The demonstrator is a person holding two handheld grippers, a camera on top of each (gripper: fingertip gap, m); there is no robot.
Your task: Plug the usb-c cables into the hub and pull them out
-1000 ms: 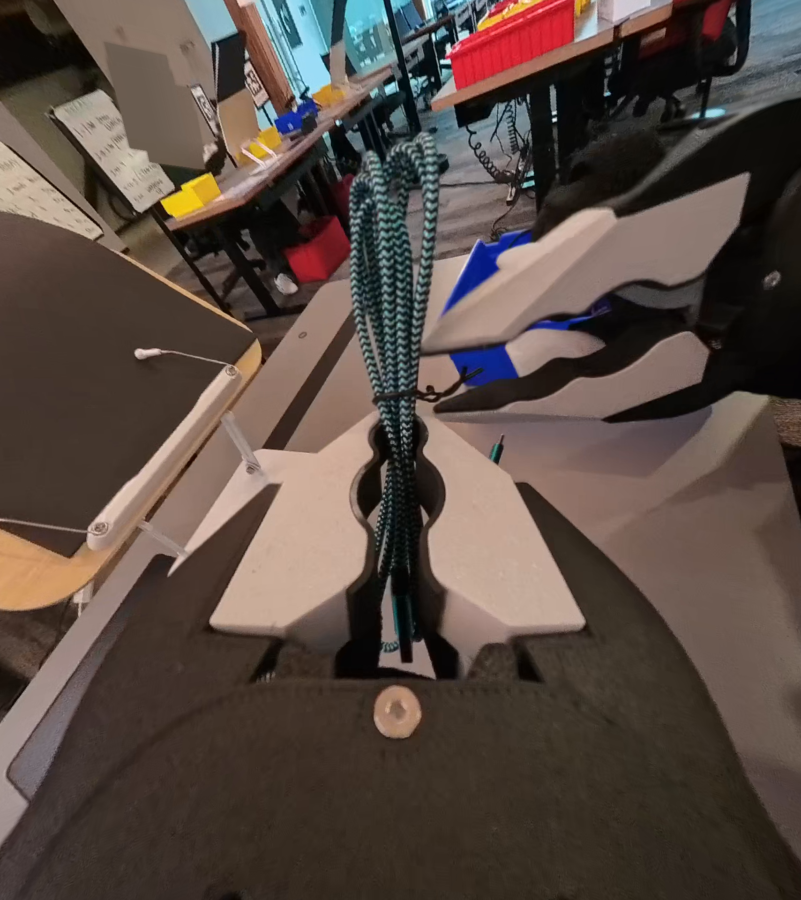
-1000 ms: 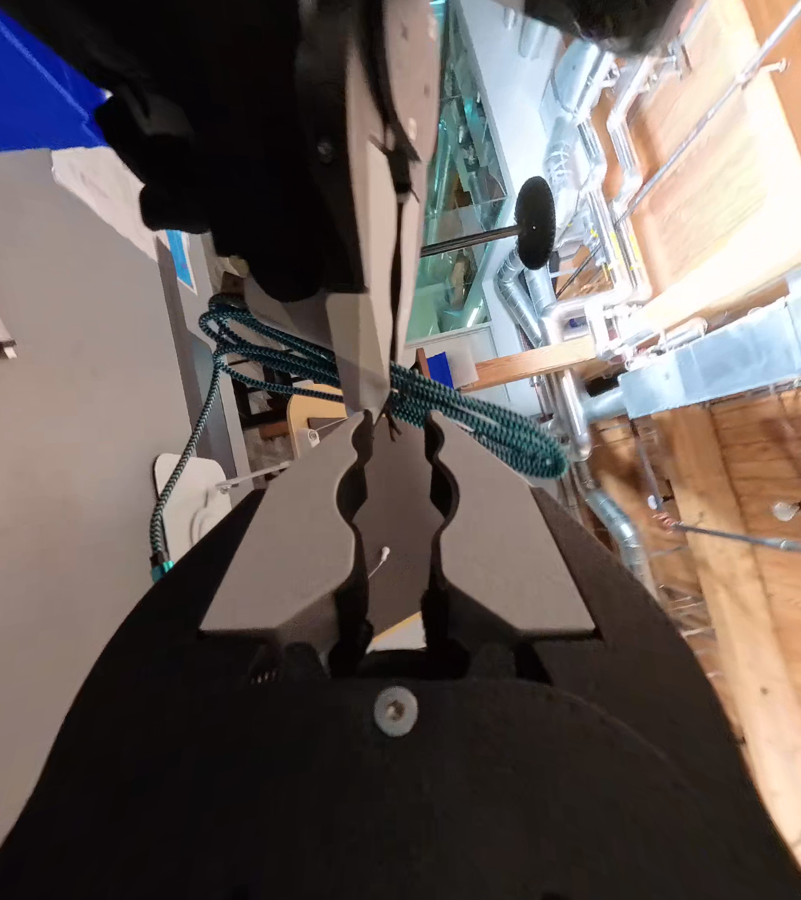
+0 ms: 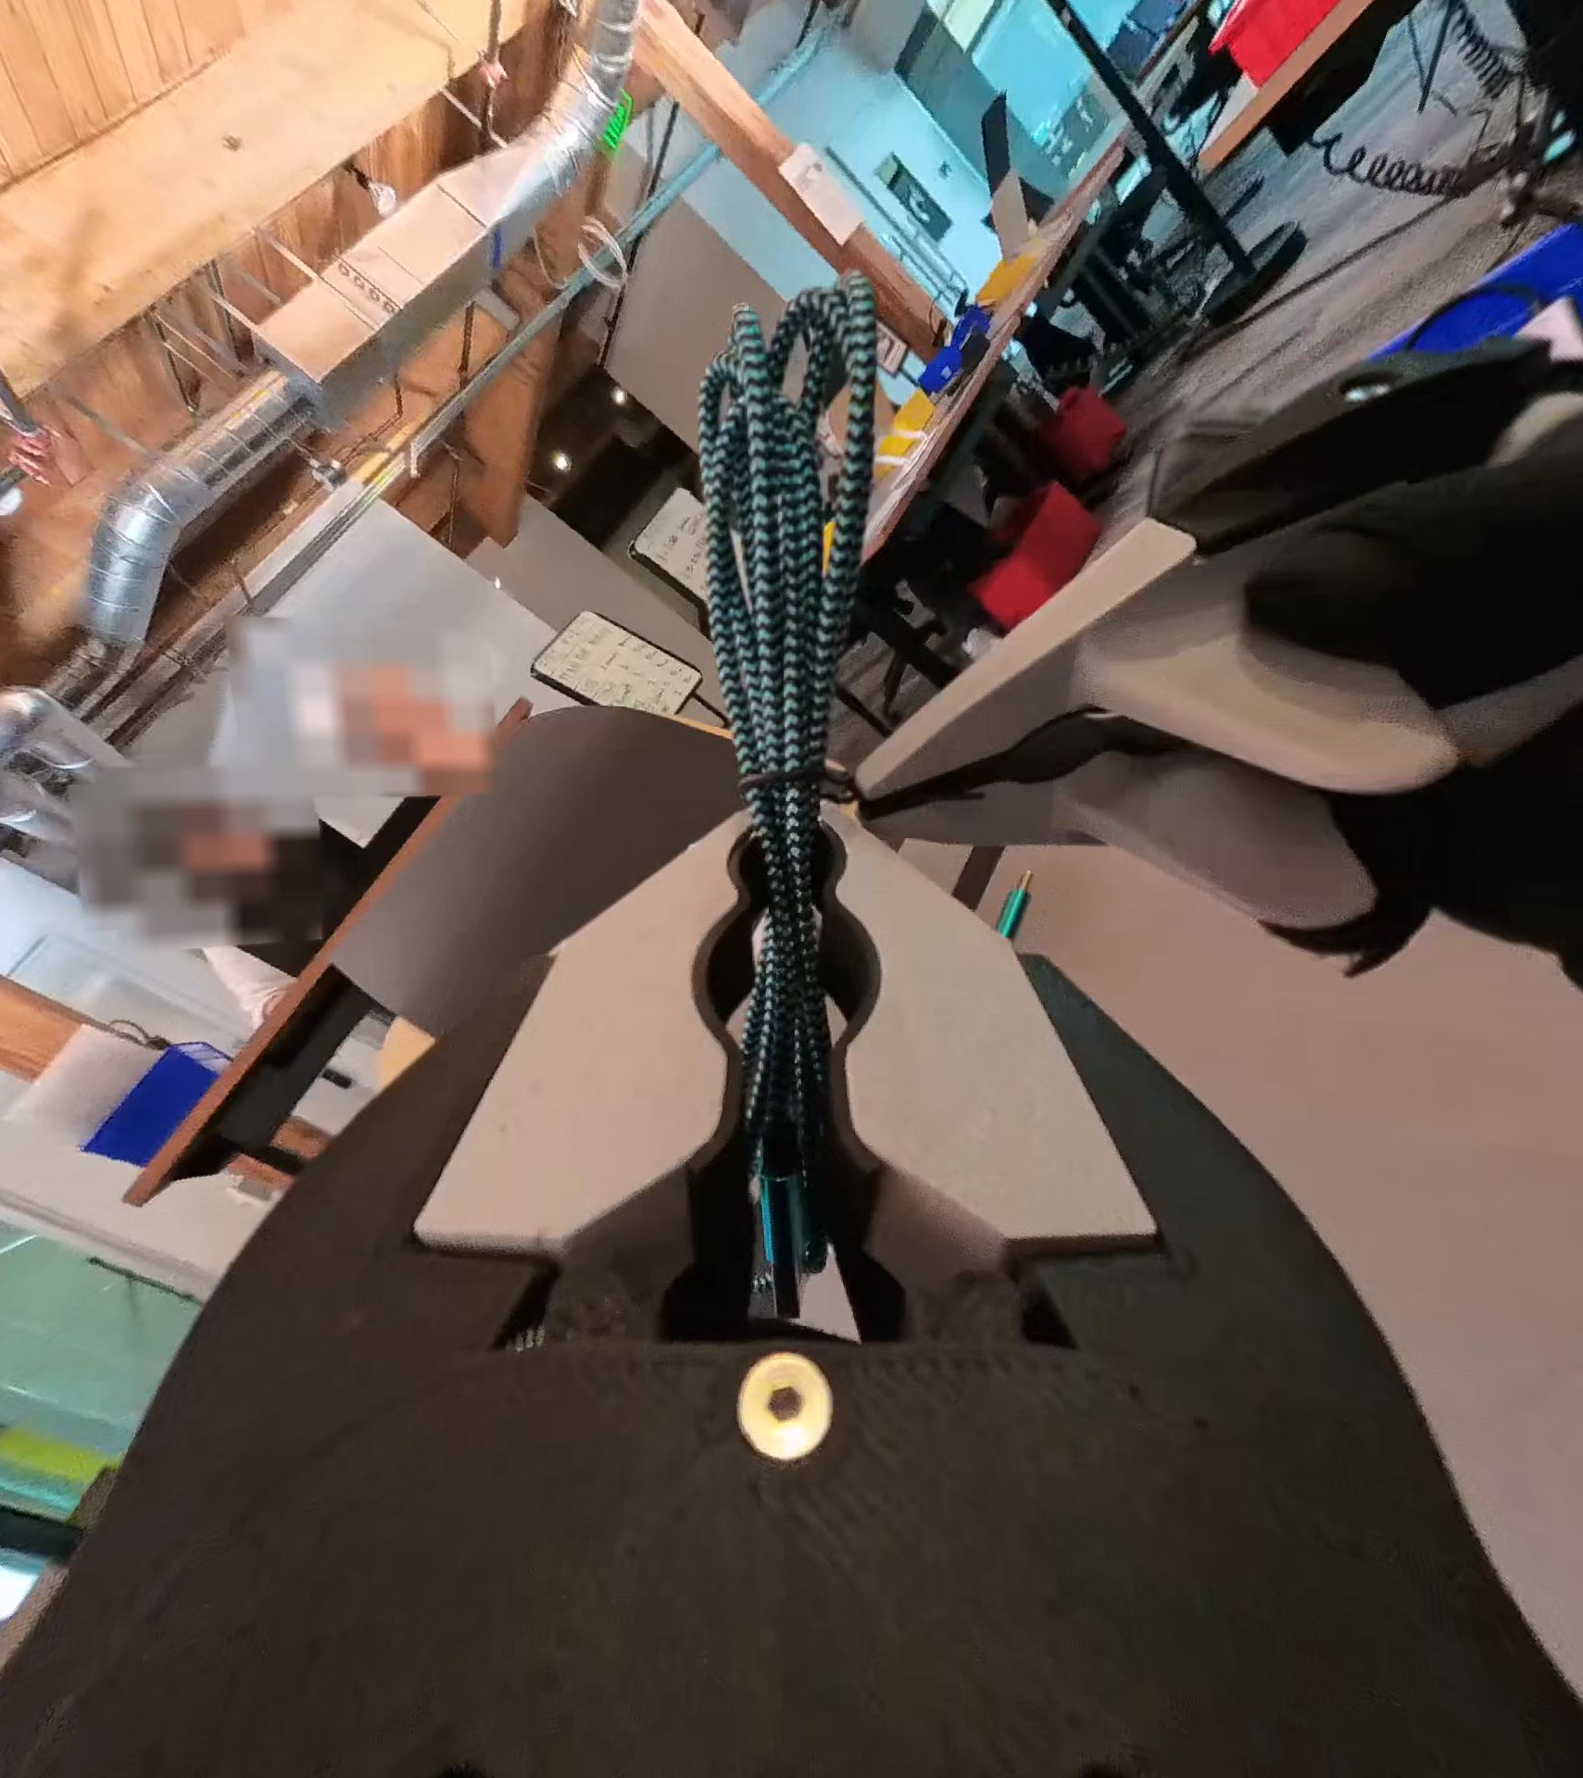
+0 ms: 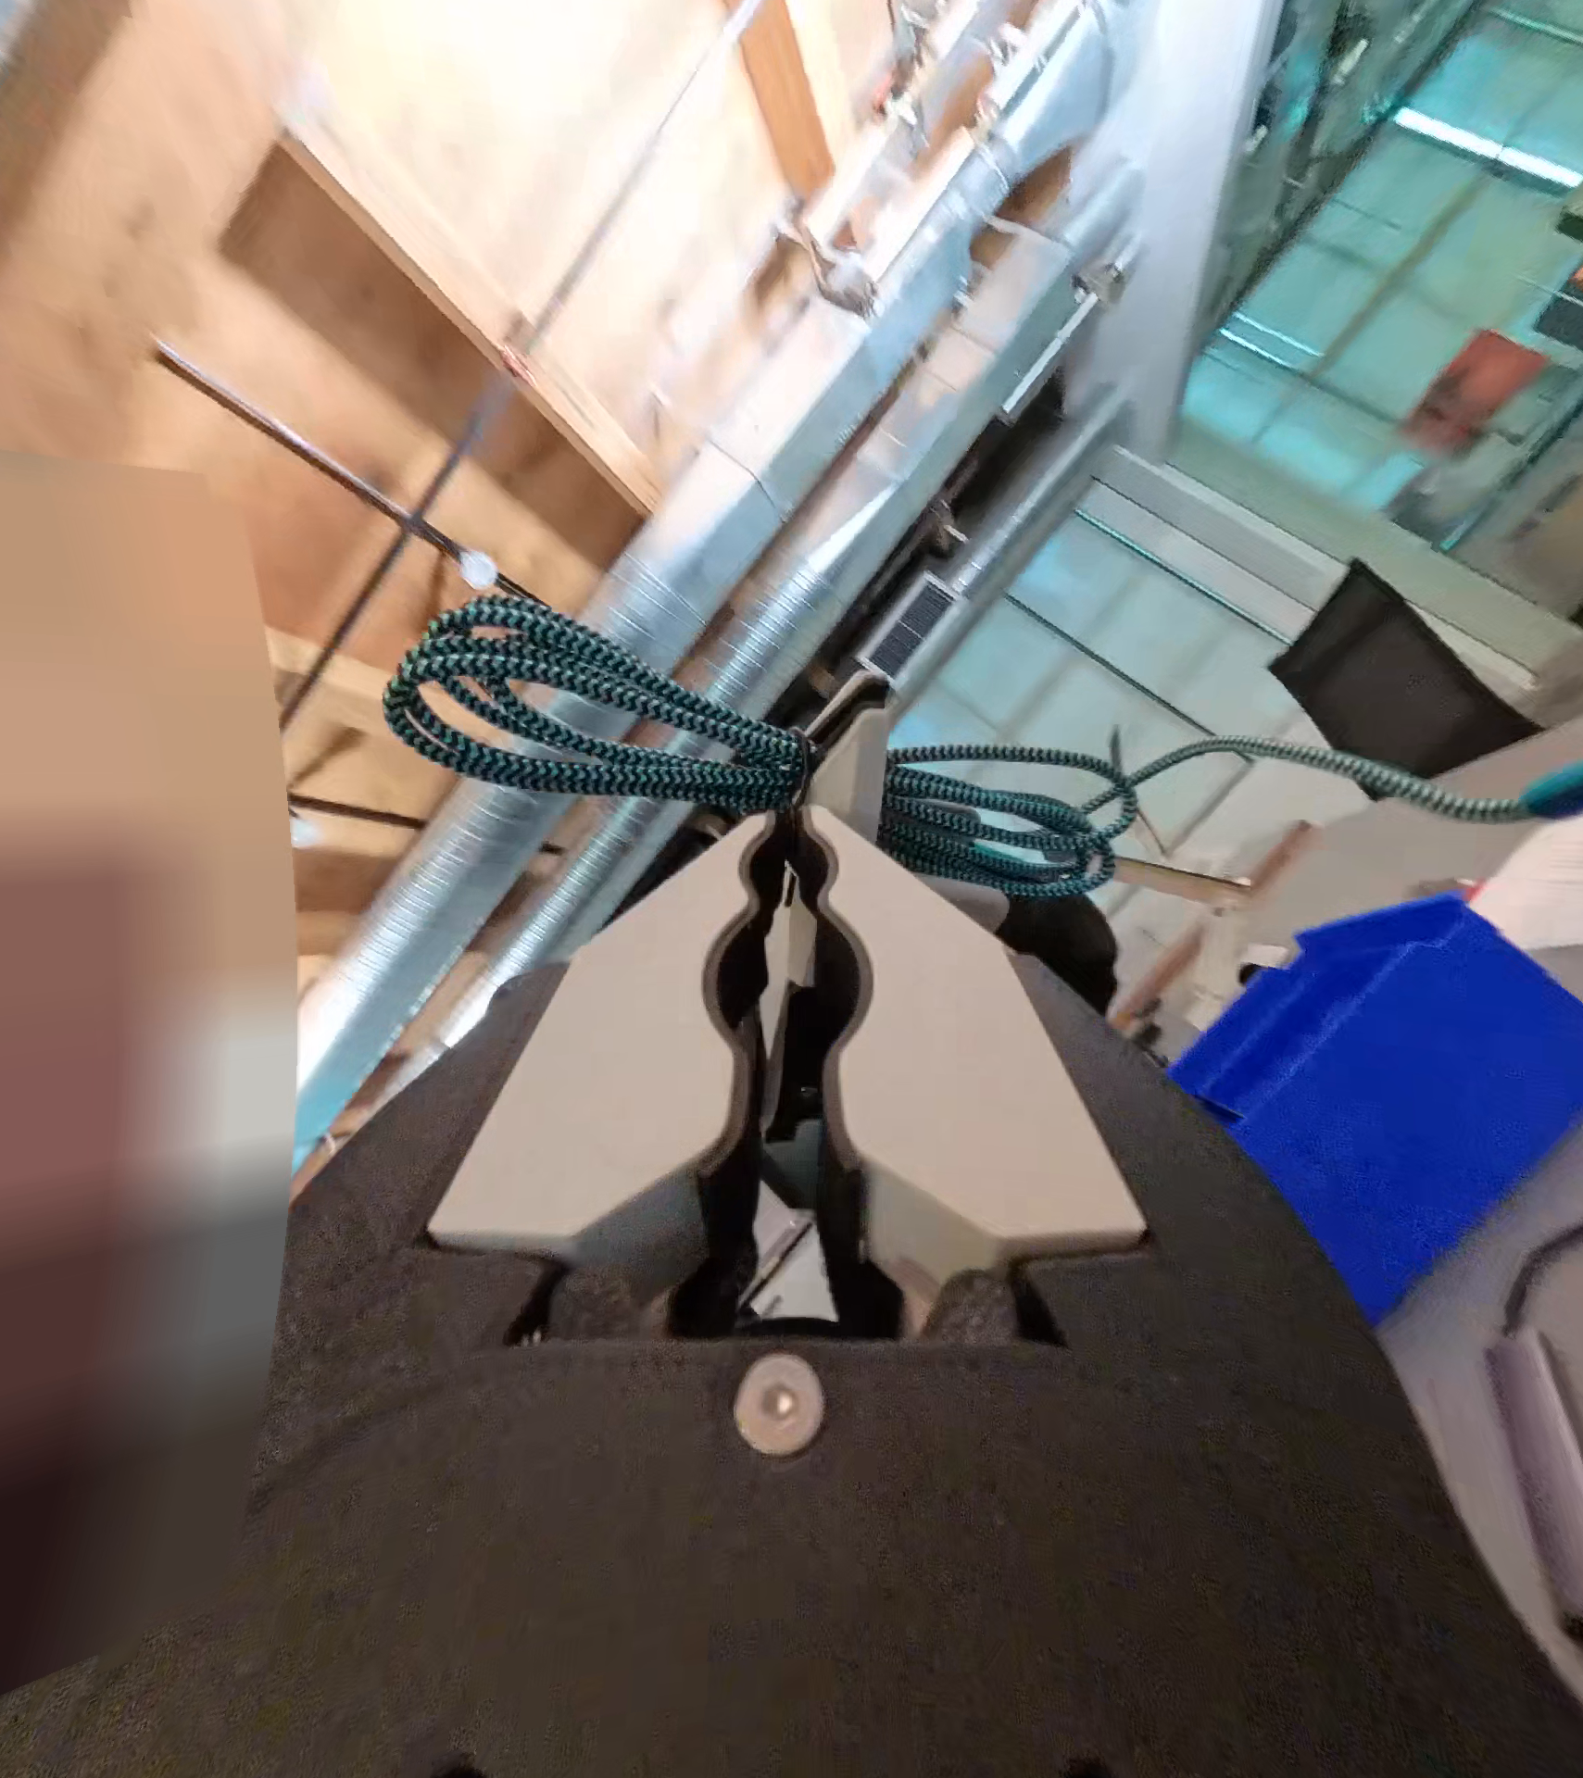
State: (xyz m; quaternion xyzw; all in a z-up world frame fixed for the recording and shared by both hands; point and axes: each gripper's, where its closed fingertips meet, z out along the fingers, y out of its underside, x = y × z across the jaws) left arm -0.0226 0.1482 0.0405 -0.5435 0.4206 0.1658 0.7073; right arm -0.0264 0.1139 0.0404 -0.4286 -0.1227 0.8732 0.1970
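Cable [image 3: 782,616], the green and black braided one, is folded into a bundle and held up in the air, high over the grey counter [image 3: 1345,1106]. A thin black tie [image 3: 782,777] goes around the middle of the bundle. The left claw [image 3: 787,847] is squeezed shut on the bundle just under the tie, and the loops stick up past its tips. One shiny green plug [image 3: 782,1227] sits deep between its two fingers. The right claw [image 4: 787,818] comes in from the side with its tips closed tight, pinching the end of the black tie. In the right wrist view, one loose end of the cable runs off to the right to a green plug [image 4: 1581,774]. A blue bin [image 4: 1403,1078] sits on the counter, and a grey hub [image 4: 1557,1486] with a thin black cord lies near it.
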